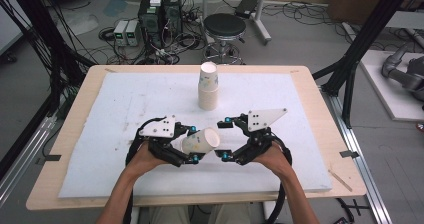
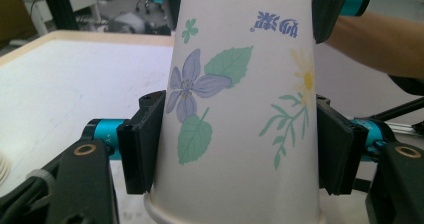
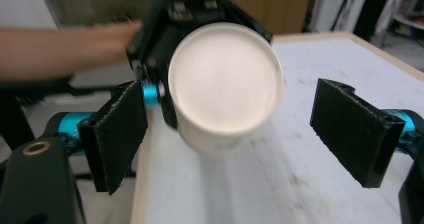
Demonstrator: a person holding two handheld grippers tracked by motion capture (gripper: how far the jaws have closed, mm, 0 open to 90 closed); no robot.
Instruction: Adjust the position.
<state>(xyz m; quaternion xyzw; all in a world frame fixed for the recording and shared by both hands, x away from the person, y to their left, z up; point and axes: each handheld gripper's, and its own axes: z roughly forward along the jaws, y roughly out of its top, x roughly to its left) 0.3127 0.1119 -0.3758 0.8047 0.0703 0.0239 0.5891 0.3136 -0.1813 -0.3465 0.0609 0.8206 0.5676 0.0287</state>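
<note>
A white paper cup [image 1: 201, 142] printed with flowers lies on its side in the air above the mat, its flat base turned to the right. My left gripper [image 1: 193, 144] is shut on it, and in the left gripper view both pads [image 2: 142, 144] press the cup [image 2: 235, 109] at its sides. My right gripper [image 1: 226, 138] faces it from the right and is open. In the right gripper view the cup's base [image 3: 225, 79] sits ahead between the spread pads [image 3: 352, 129], which do not touch it. A stack of similar cups [image 1: 208, 86] stands upright at the mat's far middle.
A white foam mat [image 1: 125, 99] covers most of the wooden table [image 1: 320, 109]. Beyond the far edge stand a black stool [image 1: 225, 29] and boxes with cables on the floor. Black frame posts [image 1: 350, 79] rise at both sides.
</note>
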